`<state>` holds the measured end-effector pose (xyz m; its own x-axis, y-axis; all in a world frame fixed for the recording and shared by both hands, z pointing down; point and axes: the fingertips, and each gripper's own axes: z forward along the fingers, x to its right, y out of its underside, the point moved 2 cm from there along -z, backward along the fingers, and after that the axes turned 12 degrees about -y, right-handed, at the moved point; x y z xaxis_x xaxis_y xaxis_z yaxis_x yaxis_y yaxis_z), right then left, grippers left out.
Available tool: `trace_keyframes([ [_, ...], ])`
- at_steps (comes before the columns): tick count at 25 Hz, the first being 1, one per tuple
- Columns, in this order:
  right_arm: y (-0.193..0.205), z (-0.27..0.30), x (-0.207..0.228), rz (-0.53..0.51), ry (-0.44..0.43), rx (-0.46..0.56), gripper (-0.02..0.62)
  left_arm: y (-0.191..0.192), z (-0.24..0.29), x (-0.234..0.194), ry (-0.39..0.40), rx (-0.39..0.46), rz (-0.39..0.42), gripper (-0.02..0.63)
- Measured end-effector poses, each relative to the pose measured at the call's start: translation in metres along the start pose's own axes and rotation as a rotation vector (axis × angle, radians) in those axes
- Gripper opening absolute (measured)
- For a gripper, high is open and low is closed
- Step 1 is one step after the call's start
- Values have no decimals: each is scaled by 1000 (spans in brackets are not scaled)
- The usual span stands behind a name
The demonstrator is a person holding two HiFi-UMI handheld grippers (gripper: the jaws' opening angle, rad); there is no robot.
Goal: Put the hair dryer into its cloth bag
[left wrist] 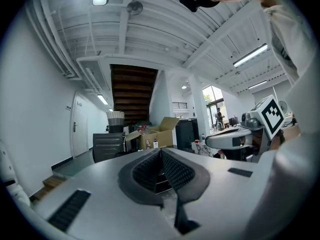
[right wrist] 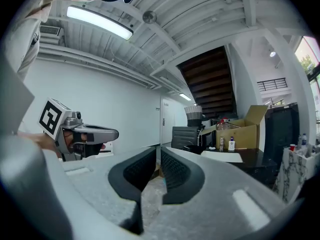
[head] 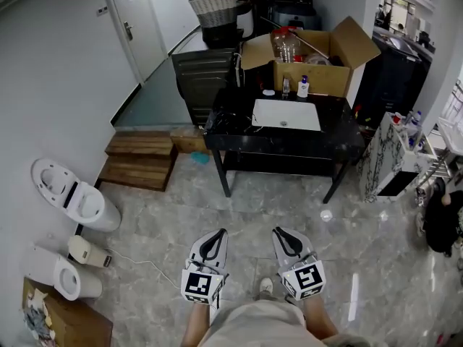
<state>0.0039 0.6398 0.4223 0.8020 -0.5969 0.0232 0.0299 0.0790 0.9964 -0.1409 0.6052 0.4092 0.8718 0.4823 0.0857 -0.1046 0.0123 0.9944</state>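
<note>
Approach step; nothing grasped. Both empty: left gripper [head: 220, 233] jaws together, right gripper [head: 278, 230] jaws all but together. At 12 o'clock, well apart, black table [head: 340, 132]; white flat piece [head: 286, 114] on it possibly cloth bag, hair dryer not discernible. Next: close in, open jaws.

Grey left gripper [head: 222, 231], right gripper [head: 276, 230], black fingers [left wrist: 176, 172].

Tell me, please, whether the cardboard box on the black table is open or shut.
Open. In the head view the cardboard box has its flaps spread up and outward, and a plastic bottle shows inside.
</note>
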Motion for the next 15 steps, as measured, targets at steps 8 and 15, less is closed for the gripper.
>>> trace_keyframes([
  [8,3,30,49,19,-99,-6,17,4,54,4,-50,-39,10,6],
  [15,4,48,84,13,-165,-25,23,10,84,4,-111,-77,9,101],
])
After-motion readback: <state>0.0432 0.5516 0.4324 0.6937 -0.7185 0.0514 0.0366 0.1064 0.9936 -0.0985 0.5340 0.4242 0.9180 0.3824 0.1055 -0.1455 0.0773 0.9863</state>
